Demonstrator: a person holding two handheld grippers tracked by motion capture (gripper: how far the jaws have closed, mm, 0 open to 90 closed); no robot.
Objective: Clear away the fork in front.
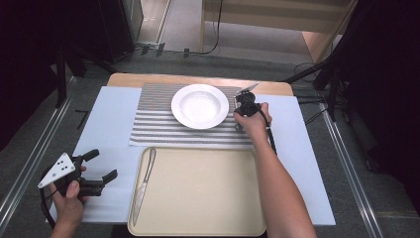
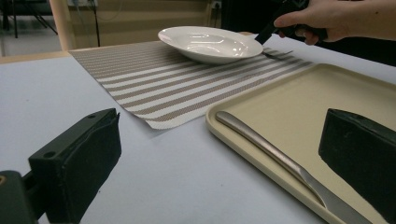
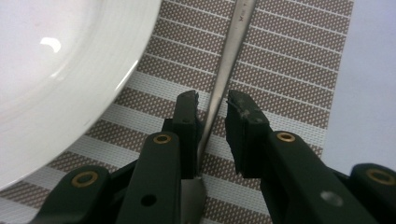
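A white deep plate (image 1: 200, 105) (image 2: 205, 42) (image 3: 56, 70) rests on a striped placemat (image 1: 153, 124) (image 3: 289, 60). Just right of the plate a metal fork (image 1: 251, 88) (image 3: 229, 51) lies on the mat, its tines (image 2: 280, 53) toward the person. My right gripper (image 1: 245, 105) (image 3: 212, 105) stands over the fork with the thin handle between its jaws. A narrow gap shows on each side, so the pads do not press it. My left gripper (image 1: 104, 163) (image 2: 219, 154) is held open and empty above the pale sheet at the table's front left.
A beige tray (image 1: 208, 193) (image 2: 289, 102) sits in front of the placemat with a table knife (image 1: 145, 178) (image 2: 280, 163) along its left edge. The pale sheet (image 1: 106, 124) covers the tabletop. Dark stands and cables flank the table.
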